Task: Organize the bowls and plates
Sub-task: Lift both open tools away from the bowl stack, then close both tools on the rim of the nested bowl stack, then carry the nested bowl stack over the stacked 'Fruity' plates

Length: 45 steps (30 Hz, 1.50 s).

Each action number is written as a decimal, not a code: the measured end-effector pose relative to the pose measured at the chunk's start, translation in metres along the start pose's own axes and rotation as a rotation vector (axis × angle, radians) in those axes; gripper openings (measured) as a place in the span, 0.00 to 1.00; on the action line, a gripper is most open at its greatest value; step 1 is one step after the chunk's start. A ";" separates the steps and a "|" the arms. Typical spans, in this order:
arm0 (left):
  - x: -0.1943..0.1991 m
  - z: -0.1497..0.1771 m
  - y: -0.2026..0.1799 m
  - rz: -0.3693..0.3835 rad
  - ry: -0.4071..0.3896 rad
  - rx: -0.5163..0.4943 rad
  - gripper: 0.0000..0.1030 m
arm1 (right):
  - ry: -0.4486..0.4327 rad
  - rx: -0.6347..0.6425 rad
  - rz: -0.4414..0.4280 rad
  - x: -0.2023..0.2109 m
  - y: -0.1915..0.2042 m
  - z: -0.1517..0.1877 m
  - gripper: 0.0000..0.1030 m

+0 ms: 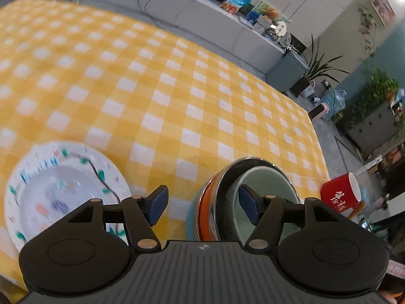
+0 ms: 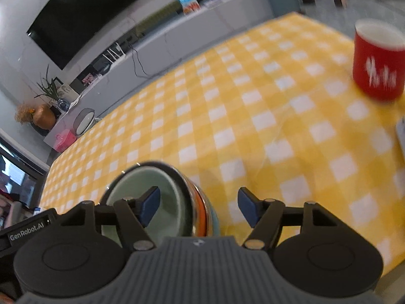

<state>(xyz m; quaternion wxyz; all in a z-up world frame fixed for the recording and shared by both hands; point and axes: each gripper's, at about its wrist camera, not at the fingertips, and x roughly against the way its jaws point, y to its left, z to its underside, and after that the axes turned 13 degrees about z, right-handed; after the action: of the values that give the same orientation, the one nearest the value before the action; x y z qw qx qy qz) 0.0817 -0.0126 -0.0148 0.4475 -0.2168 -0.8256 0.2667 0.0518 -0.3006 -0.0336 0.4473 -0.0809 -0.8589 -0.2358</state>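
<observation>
Nearby: red mug (image 2: 378, 60) right of bowl stack (image 2: 162, 200) | patterned plate (image 1: 65, 192) left

Home living room, wall television (image 2: 83, 17), houseplants (image 1: 319, 65), gingham-clothed table (image 1: 177, 88)

One patterned plate (image 1: 68, 190) lies left of the left tool's fingers. One stack of nested bowls (image 1: 253, 202) sits between both tools, with four rims visible. One red mug (image 2: 377, 58) stands far right.
</observation>
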 end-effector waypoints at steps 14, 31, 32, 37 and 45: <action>-0.020 0.009 0.008 0.048 0.060 0.080 0.73 | 0.152 -0.110 -0.050 -0.022 -0.010 0.005 0.65; -0.032 0.014 0.009 0.031 0.129 0.118 0.57 | 0.280 -0.206 -0.107 -0.037 -0.022 0.012 0.50; -0.033 0.014 0.008 0.027 0.130 0.115 0.57 | 0.282 -0.205 -0.110 -0.037 -0.022 0.012 0.49; -0.032 0.014 0.008 0.028 0.133 0.114 0.57 | 0.271 -0.185 -0.103 -0.035 -0.019 0.013 0.48; -0.032 0.014 0.007 0.020 0.141 0.113 0.56 | 0.274 -0.187 -0.103 -0.035 -0.018 0.012 0.47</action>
<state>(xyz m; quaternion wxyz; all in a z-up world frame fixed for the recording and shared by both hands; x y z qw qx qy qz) 0.0870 -0.0304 -0.0454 0.5131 -0.2176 -0.7736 0.3016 0.0571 -0.3081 -0.0743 0.5379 -0.0451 -0.7673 -0.3462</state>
